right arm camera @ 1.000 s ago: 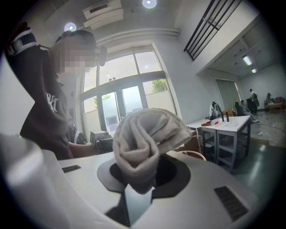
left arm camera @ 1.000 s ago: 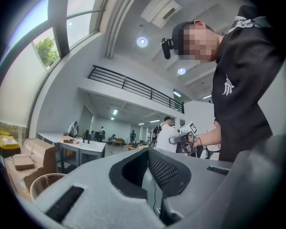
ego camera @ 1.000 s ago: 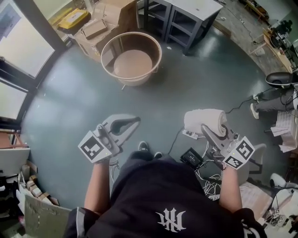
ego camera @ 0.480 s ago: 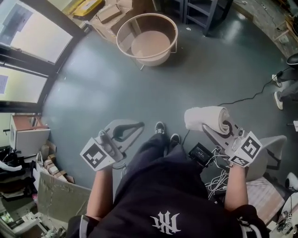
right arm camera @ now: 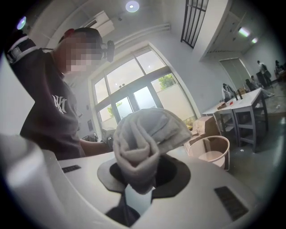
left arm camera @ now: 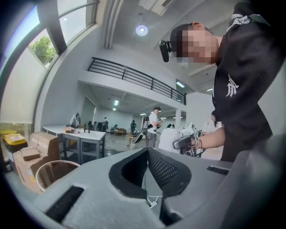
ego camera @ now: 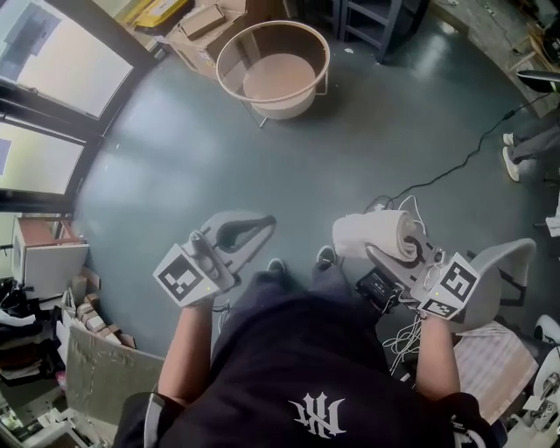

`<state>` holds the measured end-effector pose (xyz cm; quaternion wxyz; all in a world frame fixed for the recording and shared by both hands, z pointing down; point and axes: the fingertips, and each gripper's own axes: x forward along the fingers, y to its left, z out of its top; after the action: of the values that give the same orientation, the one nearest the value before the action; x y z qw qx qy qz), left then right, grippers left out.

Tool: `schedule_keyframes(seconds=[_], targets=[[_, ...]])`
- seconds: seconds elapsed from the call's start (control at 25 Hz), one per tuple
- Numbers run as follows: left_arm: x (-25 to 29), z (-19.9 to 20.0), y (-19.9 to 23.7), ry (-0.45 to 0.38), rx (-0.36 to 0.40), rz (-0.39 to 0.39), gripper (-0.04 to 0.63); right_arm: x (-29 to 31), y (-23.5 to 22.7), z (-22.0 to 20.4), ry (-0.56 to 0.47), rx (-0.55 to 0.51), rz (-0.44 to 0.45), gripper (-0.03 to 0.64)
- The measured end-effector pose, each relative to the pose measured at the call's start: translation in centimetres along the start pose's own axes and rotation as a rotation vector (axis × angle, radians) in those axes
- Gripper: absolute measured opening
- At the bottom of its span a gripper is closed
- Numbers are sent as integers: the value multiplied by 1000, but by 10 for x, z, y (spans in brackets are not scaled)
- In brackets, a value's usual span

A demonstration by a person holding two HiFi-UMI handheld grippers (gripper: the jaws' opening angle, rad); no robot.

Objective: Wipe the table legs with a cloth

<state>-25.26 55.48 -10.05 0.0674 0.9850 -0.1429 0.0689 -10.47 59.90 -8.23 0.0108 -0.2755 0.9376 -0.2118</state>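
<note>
A rolled pale grey cloth [ego camera: 372, 234] is clamped in my right gripper [ego camera: 385, 254], low and right of centre in the head view. The right gripper view has the cloth [right arm camera: 145, 136] bulging out of that gripper [right arm camera: 136, 190]. My left gripper [ego camera: 255, 229] is held at the same height on the left, and the left gripper view shows this gripper [left arm camera: 147, 151] shut on nothing. A round wooden table with a raised rim [ego camera: 280, 39] stands on thin legs far ahead on the floor. It also appears as a table [right arm camera: 210, 152] in the right gripper view.
Cardboard boxes [ego camera: 197, 26] sit beside the round table, and dark-framed grey tables [ego camera: 376, 17] stand behind it. A black cable [ego camera: 455, 171] runs across the grey floor at right. A grey chair [ego camera: 503, 271] and tangled cords [ego camera: 398, 337] are by my right side.
The head view has shifted, so the round table sits higher in frame. My right gripper with the cloth has drifted slightly left. Both grippers keep their states.
</note>
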Motion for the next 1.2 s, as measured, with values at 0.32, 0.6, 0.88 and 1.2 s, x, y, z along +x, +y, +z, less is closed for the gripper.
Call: schedule_keyframes(seconds=[0.32,0.6,0.88,1.2], targets=[[-53,18,-26,-5,130,-184,6,59,71,5,-15,-30,-70,77],[-157,-16,-16,-21,18,-163,6,124,133,-8,37,-66,-89,77],[-181,-19,-9,-78,-35,-179,6,143,168,-20,64,-84,-92,77],[-173,-8,-20,-73,29,-186,6,144,171,-23,38,-74,-73,77]])
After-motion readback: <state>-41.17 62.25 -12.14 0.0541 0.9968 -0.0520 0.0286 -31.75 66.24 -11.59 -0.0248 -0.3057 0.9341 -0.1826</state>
